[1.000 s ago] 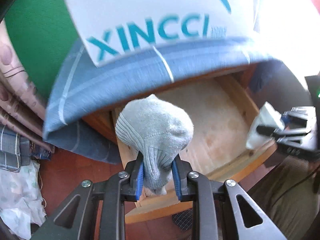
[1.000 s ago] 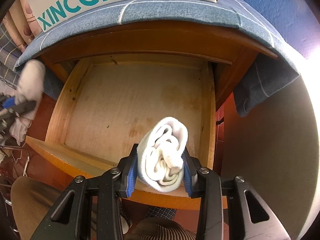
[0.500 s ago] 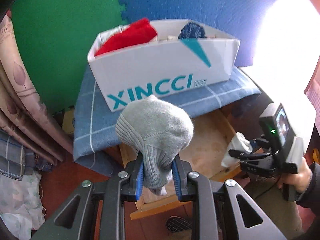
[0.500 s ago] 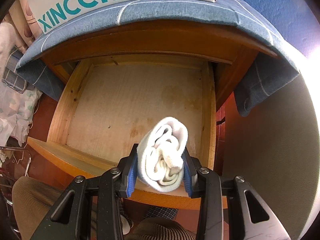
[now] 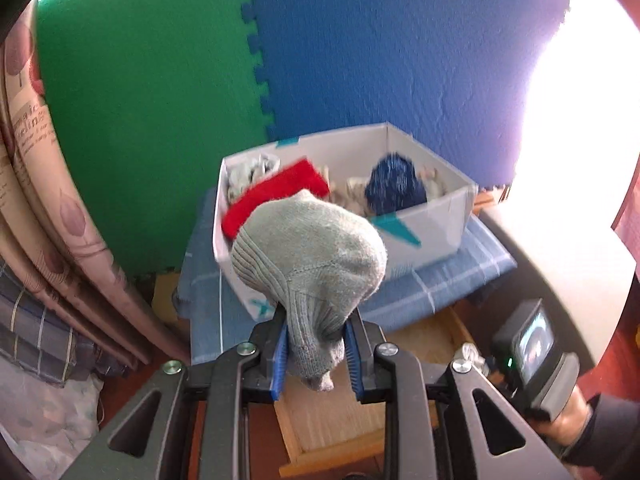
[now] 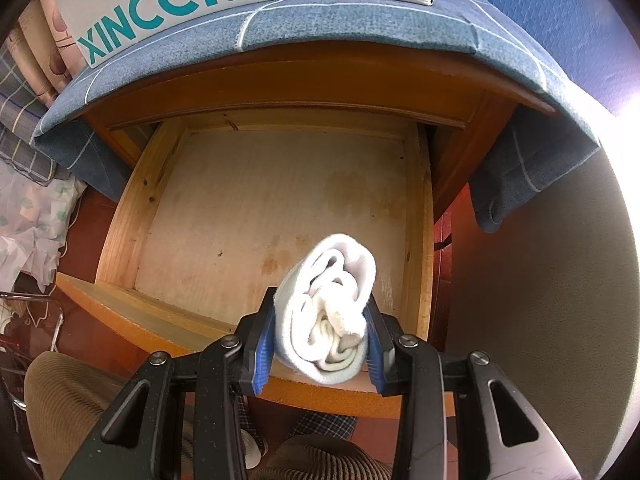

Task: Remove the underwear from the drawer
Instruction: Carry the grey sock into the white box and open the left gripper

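My left gripper point(image 5: 316, 356) is shut on a grey knitted bundle point(image 5: 308, 256) and holds it high, in front of the white XINCCI shoe box point(image 5: 436, 220). The box holds a red piece point(image 5: 276, 196), a dark blue piece point(image 5: 394, 184) and pale pieces. My right gripper point(image 6: 320, 352) is shut on a rolled white bundle point(image 6: 328, 308) above the front right of the open wooden drawer point(image 6: 124, 216), whose visible floor is bare. The right gripper also shows low at the right of the left wrist view point(image 5: 532, 352).
The box stands on a blue checked cloth point(image 6: 360, 20) over the wooden cabinet. Green and blue foam mats point(image 5: 360, 48) cover the wall behind. Curtains point(image 5: 44, 184) and bedding hang at the left. The person's knees point(image 6: 64, 392) are below the drawer front.
My left gripper has risen with the grey bundle, from drawer level to above the shoe box so its inside shows. The right gripper has stayed still with the white bundle.
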Demonstrator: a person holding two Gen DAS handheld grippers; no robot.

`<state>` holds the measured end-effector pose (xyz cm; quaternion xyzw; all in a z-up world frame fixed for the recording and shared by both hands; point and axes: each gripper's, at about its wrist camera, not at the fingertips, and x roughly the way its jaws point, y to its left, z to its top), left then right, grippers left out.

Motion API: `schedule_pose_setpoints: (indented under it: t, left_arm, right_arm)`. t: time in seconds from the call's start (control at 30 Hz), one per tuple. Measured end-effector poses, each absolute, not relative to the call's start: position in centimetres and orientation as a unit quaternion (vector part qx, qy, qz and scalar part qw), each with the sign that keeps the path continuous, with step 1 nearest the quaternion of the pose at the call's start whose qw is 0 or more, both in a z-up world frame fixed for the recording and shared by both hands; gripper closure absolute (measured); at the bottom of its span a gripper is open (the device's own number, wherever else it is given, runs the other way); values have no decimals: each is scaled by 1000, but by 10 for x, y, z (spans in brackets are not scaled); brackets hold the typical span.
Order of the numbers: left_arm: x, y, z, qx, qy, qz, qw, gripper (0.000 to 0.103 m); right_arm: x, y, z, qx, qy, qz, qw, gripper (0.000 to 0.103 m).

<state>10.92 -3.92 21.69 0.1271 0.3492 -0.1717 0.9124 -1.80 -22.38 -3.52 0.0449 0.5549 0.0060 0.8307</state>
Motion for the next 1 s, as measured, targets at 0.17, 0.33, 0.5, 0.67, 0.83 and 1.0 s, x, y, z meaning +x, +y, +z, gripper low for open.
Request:
schedule_pose_setpoints:
  t: [0.17, 0.33, 0.5, 0.67, 0.83, 1.0]
  left_arm:
    - [137, -42, 238, 121, 342, -161, 918, 79]
    - [172, -41, 251, 88, 348, -157, 920, 79]
    - [211, -49, 241, 75, 376, -156, 910, 79]
    - [237, -62, 222, 67, 397, -159, 902, 79]
    - [258, -76, 203, 59, 415, -164, 893, 79]
    - [272, -82, 185, 51, 426, -158, 890, 79]
  right_arm:
    - [-18, -223, -35, 45, 554, 6, 831, 68]
    - [-18, -226, -35, 56, 554, 10, 831, 68]
    - [-18, -228, -35, 64, 554, 13, 830, 68]
    - [-18, -227, -33, 67, 554, 19, 829, 68]
    - [-18, -226, -33, 67, 556, 21, 828, 68]
    - [-18, -227, -33, 71, 556, 21, 828, 68]
